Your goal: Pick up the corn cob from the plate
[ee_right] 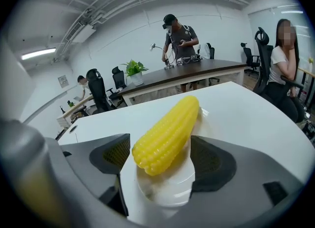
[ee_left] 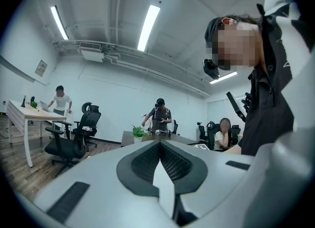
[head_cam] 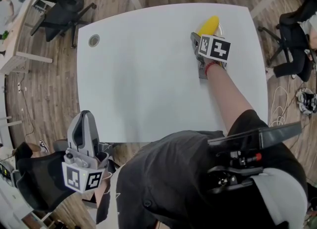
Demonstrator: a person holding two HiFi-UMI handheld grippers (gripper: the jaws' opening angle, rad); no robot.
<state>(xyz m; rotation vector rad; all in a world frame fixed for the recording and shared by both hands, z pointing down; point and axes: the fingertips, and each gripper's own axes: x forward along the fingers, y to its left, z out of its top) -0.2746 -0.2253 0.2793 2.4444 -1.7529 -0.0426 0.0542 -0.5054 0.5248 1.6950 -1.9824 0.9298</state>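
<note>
Right gripper hovering open, jaws straddling near end of corn on plate; best sliding farther along, then closing gently. Left gripper idling closed, empty.

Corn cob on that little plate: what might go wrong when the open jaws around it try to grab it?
1. The corn cob lies slantwise between the right gripper's open jaws, closer to one jaw. Closing could push or roll it sideways rather than pinch it.
2. The jaws straddle the small white plate, so they might catch its rim and drag or tip it on the smooth table.
</note>
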